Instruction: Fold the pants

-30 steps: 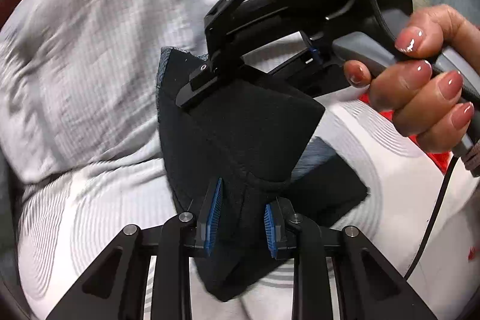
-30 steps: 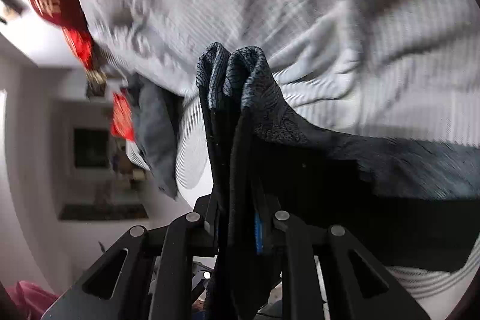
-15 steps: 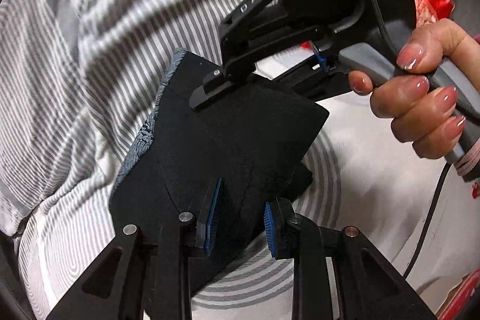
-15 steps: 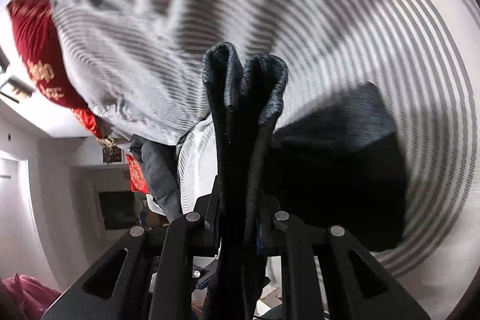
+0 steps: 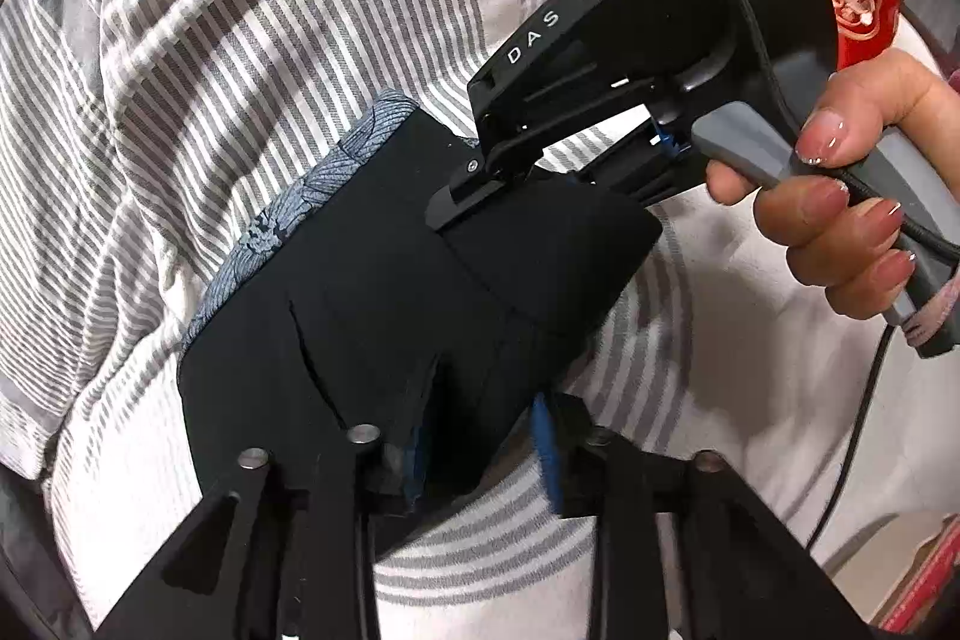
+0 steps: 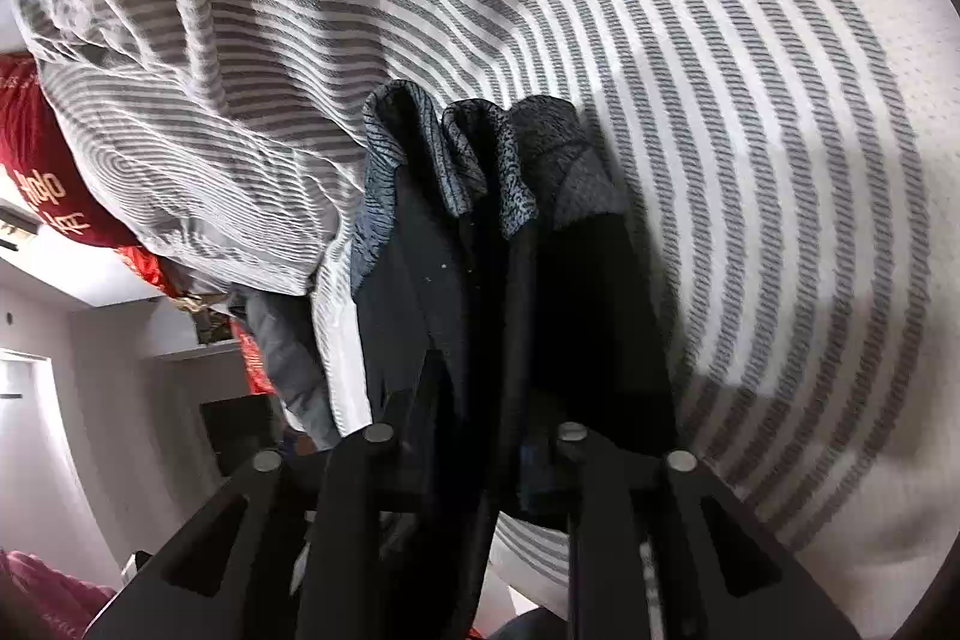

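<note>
The folded pants (image 5: 384, 316) are laid on the striped bedding (image 5: 198, 58) so the fold is kept. The left gripper (image 5: 480, 436), at six o'clock, and the right gripper (image 5: 474, 202), at one o'clock, are opening; cloth lies slack between each pair of jaws.

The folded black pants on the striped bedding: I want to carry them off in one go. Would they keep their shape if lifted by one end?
Probably not. The black pants look soft and floppy: their stacked layers curl over loosely. Lifted at one end, the fold would likely sag open. They seem light, lying on the striped bedding without denting it much.
</note>
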Demonstrator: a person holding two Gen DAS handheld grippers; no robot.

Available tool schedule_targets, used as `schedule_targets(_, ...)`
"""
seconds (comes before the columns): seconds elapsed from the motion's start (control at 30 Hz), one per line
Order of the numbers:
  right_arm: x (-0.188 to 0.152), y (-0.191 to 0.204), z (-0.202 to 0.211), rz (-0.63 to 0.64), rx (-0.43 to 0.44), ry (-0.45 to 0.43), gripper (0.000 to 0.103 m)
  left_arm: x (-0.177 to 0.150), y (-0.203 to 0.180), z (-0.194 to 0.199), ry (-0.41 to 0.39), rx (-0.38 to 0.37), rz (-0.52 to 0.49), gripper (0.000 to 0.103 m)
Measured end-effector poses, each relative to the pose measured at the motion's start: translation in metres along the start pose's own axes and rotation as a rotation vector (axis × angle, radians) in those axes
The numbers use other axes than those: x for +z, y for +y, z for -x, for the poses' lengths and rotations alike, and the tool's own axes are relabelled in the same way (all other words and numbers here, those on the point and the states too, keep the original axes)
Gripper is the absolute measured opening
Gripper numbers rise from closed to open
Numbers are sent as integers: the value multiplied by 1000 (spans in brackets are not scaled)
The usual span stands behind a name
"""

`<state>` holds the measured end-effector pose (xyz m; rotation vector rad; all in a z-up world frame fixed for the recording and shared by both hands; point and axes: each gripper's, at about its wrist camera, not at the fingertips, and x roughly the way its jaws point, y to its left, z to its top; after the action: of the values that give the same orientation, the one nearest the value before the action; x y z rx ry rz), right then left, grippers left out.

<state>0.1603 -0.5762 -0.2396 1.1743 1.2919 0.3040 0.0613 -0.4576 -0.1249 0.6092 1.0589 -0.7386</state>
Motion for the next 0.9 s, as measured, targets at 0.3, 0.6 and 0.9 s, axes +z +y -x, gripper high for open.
schedule_targets(0.3,-24,36,34,88,-356,-61,81,-11,32,41,-16,-20,85,48)
schedule_targets(0.6,-33,95,35,211,-526,-128,59,-13,128,18,41,52,385,48)
schedule_targets(0.9,-34,111,-8,278,-536,-47,32,-31,158,-18,126,10,554,48)
